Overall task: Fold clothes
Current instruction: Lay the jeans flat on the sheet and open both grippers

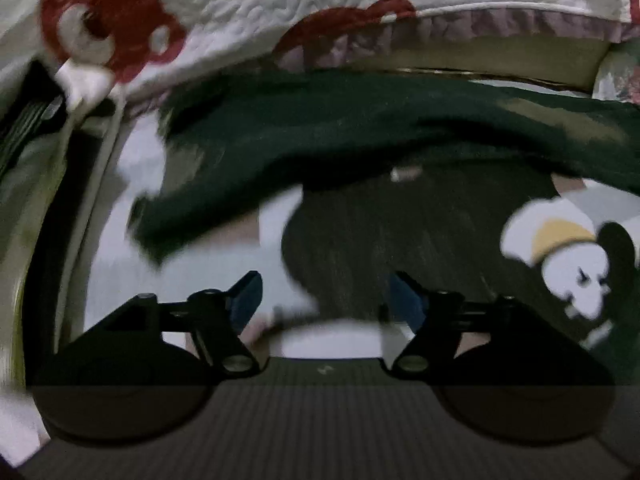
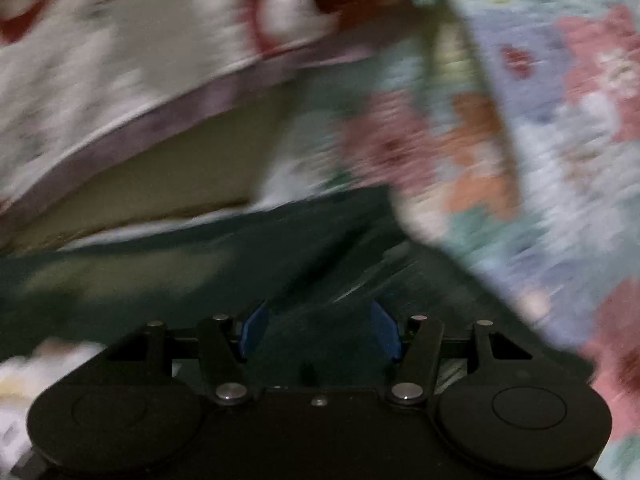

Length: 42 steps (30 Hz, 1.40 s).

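The dark green garment (image 1: pixel 360 132) lay spread, rumpled, across the bed (image 1: pixel 192 160), far of both tools. The left tool (image 1: pixel 322 300) and right tool (image 2: pixel 316 332) hung released, grasping nothing; folding looked barely under way.

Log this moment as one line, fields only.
left gripper: open, empty | right gripper: open, empty | dark green garment: lying loose on bed, unheld | views blurred
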Each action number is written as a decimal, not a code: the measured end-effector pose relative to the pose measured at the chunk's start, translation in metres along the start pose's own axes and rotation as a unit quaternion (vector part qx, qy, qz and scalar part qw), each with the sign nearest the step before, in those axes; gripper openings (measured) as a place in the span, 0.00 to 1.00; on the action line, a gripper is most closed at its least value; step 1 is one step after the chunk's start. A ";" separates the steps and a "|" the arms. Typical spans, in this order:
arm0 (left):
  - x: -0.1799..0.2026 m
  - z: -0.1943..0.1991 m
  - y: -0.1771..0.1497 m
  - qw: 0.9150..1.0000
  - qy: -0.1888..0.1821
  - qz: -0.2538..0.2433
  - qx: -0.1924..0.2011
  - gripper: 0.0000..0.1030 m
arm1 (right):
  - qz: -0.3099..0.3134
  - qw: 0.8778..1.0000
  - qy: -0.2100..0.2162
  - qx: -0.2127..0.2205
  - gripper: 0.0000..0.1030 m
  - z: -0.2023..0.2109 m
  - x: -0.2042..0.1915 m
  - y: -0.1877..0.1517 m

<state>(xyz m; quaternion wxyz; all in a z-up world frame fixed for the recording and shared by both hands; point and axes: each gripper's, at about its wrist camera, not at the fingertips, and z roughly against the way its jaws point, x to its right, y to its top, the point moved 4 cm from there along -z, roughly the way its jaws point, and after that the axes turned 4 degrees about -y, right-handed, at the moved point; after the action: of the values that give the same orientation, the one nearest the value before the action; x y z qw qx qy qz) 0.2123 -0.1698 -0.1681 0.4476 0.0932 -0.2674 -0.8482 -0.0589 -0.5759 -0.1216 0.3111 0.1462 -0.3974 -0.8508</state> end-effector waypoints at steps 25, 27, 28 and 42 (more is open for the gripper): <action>0.007 0.038 -0.107 0.980 -0.161 0.099 -0.055 0.69 | 0.123 0.989 0.084 -0.003 0.62 0.079 -0.157 -0.089; 0.021 0.036 -0.108 0.987 -0.134 0.061 -0.058 0.69 | 0.090 0.992 0.085 -0.025 0.62 0.075 -0.143 -0.095; 0.025 0.034 -0.109 0.990 -0.123 0.051 -0.056 0.69 | 0.078 0.993 0.084 -0.038 0.62 0.072 -0.138 -0.100; 0.042 0.079 -0.093 0.991 -0.111 0.016 0.073 0.10 | -0.015 0.990 0.094 -0.103 0.62 0.048 -0.106 -0.133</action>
<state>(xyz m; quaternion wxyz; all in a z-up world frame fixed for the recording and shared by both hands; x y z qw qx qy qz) 0.0900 -0.1322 -0.1482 0.4203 0.0268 -0.3784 -0.8243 -0.0563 -0.4146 -0.1926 0.3478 0.1989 -0.2746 -0.8741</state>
